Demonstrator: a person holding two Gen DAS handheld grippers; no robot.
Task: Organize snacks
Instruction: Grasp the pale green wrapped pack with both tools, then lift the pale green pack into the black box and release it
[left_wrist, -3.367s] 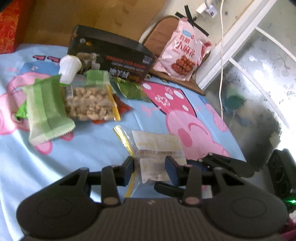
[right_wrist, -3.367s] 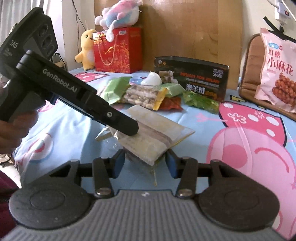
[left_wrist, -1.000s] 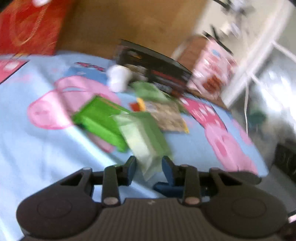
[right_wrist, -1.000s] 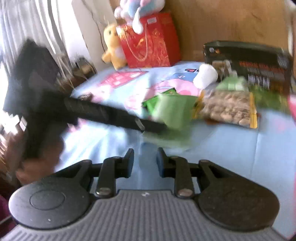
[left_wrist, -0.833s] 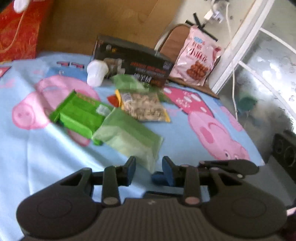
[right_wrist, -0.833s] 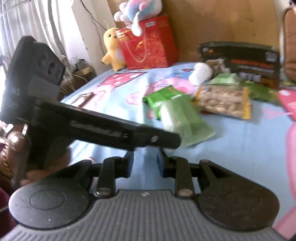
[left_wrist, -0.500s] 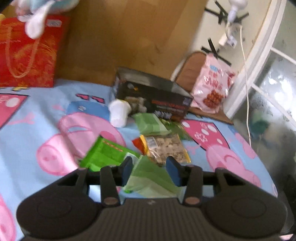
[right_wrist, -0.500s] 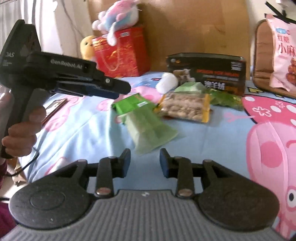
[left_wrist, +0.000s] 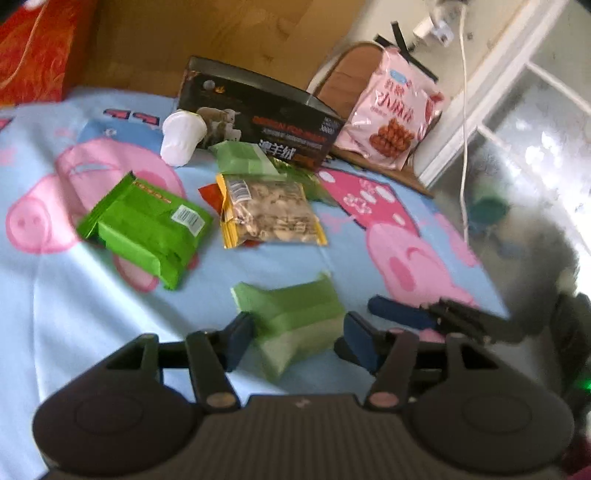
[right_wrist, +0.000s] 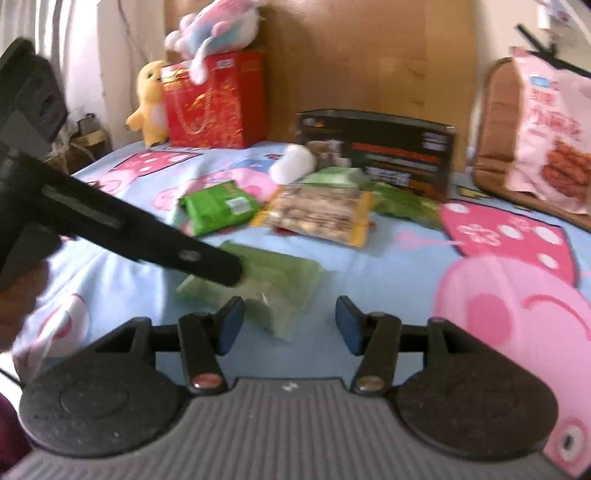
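Note:
A pale green snack pack (left_wrist: 295, 314) lies on the blue cartoon sheet, between the fingers of my left gripper (left_wrist: 299, 341), which stands open around its near end. The pack also shows in the right wrist view (right_wrist: 273, 284), just beyond my right gripper (right_wrist: 288, 323), which is open and empty. Farther back lie a bright green pack (left_wrist: 144, 229), a clear bag of nuts (left_wrist: 269, 214) and another pale green pack (left_wrist: 240, 158). The left gripper's arm crosses the right wrist view over the pack's left end.
A black box (left_wrist: 258, 122) stands at the back with a white cup (left_wrist: 181, 138) in front of it. A pink snack bag (left_wrist: 391, 125) leans on a brown chair at the right. A red gift bag (right_wrist: 214, 99) and plush toys stand at the back left.
Both grippers have come down toward the pale green pack and opened wider. The pack now lies separate from the pile, nearer the bed's front edge.

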